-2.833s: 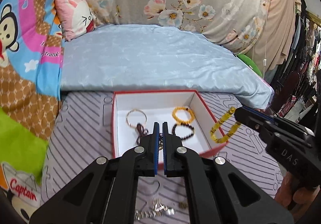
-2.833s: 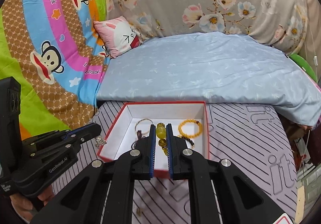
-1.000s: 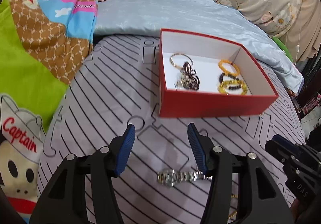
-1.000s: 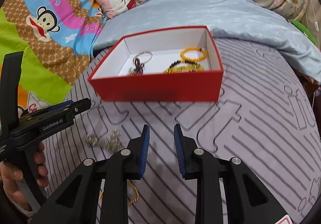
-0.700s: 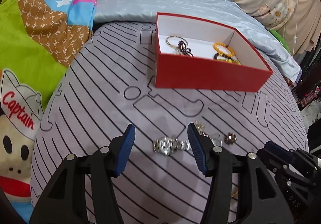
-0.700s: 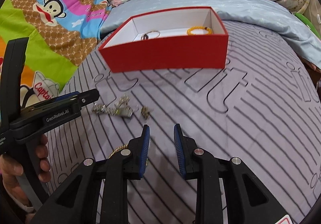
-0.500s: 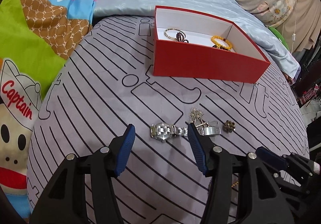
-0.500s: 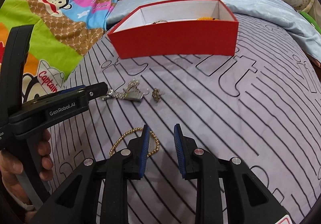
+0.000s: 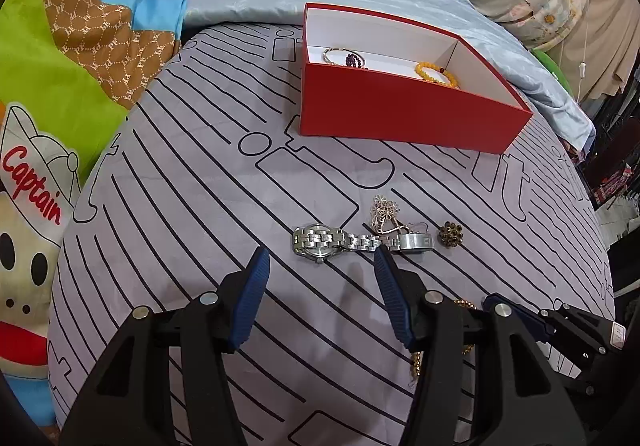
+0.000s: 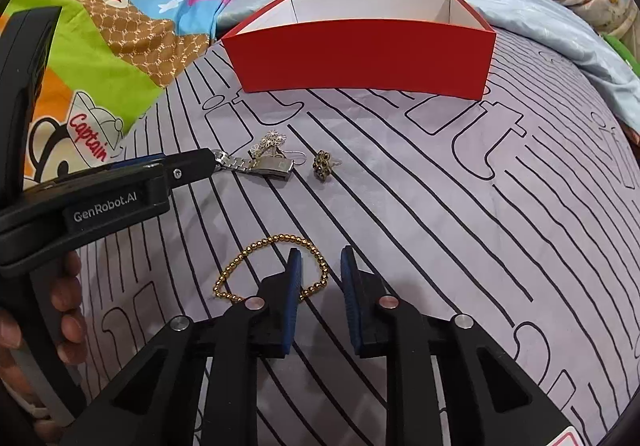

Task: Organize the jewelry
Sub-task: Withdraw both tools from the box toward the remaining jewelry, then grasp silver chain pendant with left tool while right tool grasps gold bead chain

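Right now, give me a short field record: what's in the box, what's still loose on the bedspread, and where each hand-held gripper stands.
box: red box, open top, on striped bedspread
in box: orange bead bracelet, dark bead bracelet, thin bangle
loose: silver watch, flower earring, gold bead bracelet
left hand-held gripper: open, just short of the watch
right hand-held gripper: jaws just closing, pads not yet touching, gold bracelet's strand between them

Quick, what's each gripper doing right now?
Left gripper: open, empty, just short of the silver watch.
Right gripper: open, jaws just closing around the gold bead bracelet, not gripping yet.
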`<state>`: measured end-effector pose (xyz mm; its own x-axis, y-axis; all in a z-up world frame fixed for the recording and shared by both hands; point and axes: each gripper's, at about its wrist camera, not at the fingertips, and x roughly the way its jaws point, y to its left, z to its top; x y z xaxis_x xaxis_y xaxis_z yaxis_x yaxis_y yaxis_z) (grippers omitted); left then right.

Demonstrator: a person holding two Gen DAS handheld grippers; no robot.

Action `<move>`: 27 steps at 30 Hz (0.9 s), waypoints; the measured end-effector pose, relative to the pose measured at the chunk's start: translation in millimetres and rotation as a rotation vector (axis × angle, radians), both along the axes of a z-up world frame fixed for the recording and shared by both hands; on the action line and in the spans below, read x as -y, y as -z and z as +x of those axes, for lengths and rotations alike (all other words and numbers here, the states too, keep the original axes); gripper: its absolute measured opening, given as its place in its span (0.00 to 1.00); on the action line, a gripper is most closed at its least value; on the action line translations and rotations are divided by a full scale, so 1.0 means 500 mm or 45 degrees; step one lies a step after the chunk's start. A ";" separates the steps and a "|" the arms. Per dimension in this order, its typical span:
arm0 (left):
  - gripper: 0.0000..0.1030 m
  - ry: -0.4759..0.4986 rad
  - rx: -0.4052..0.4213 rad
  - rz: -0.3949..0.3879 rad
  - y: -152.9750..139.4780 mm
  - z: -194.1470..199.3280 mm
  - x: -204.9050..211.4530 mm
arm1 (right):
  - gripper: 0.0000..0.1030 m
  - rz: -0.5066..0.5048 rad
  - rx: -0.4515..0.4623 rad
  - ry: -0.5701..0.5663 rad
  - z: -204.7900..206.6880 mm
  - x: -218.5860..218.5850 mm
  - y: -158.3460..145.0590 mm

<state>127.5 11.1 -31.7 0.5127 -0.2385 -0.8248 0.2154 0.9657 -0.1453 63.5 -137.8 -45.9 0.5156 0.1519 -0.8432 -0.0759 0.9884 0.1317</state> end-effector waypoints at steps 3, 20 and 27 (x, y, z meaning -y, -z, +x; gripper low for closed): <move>0.51 0.001 -0.001 -0.002 0.001 0.000 0.000 | 0.06 -0.040 0.006 0.001 0.000 -0.003 0.001; 0.53 0.086 0.027 -0.006 -0.002 0.050 0.061 | 0.03 0.025 0.044 0.113 0.004 0.063 -0.032; 0.42 0.130 0.009 0.036 0.025 0.070 0.104 | 0.03 0.041 0.037 0.126 0.011 0.077 -0.029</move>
